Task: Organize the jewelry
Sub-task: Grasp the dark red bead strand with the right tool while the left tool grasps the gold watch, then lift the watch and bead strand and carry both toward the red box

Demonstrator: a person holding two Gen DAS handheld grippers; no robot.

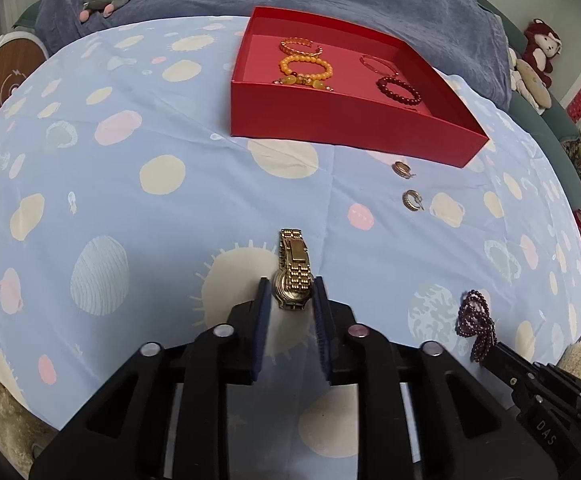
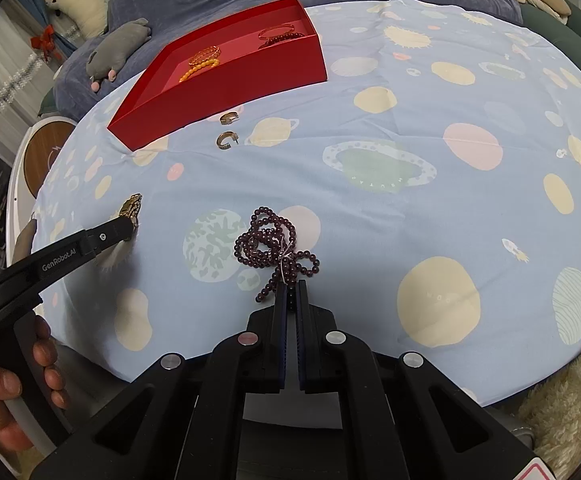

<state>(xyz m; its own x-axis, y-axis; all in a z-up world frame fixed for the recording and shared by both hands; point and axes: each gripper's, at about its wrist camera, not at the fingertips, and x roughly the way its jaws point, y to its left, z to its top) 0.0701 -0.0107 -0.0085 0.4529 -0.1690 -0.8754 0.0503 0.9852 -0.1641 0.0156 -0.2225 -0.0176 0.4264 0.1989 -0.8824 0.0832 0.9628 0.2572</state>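
Holding four bracelets (image 1: 305, 67) in red box (image 1: 346, 128); earrings (image 1: 406, 188) lying nearby; left claw (image 1: 291, 294) clamping gold watch (image 1: 293, 270), right claw (image 2: 290, 294) clamping purple beads (image 2: 274, 246).

A pale blue cloth (image 1: 130, 208) printed with cream, pink and grey-green planets covers the table. On its far side sits a bright red box (image 1: 346, 128) with a pinker floor, holding orange beaded bracelets (image 1: 305, 68) and a dark red one (image 1: 398, 90). Two dull gold earrings (image 1: 406, 186) lie near it. The near watch (image 1: 293, 270) is shiny gold; the necklace (image 2: 274, 246) is deep purple. Both grippers are black with dark blue pads (image 1: 262, 328).
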